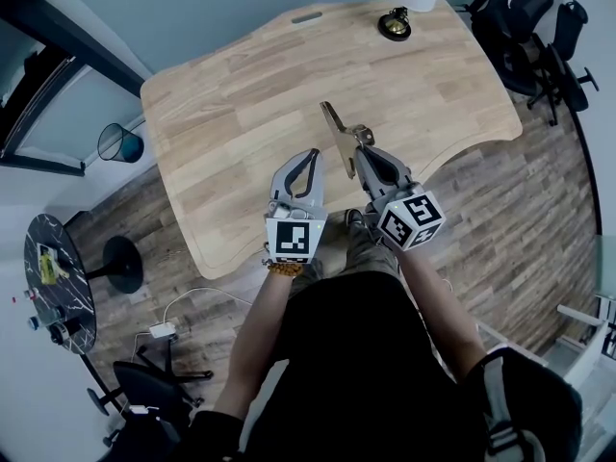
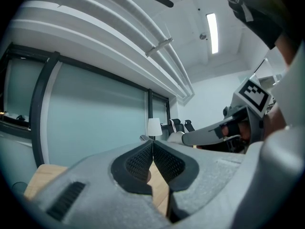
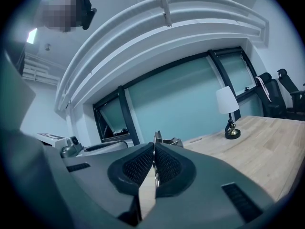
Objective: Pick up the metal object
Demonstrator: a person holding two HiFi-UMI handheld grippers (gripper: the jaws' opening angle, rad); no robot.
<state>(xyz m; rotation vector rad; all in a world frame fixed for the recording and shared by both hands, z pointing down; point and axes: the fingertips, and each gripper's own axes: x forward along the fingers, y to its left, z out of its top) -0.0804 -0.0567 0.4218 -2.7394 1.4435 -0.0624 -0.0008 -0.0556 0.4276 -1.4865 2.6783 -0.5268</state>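
Head view is showing the right gripper [image 1: 361, 152] pinching the metal object [image 1: 336, 133] at frame centre over the worktop [image 1: 231, 114], jaws almost together on its thin end. Left gripper [image 1: 310, 158] is idling, jaws closed and empty. Lifting slowly and level is looking wisest, lest it pivot.

A light wooden table [image 1: 231, 114] carries a lamp [image 1: 395, 24] (white shade) near its far edge.

Head view looks steeply down on the table [image 1: 241, 94]; gripper views skim across it.
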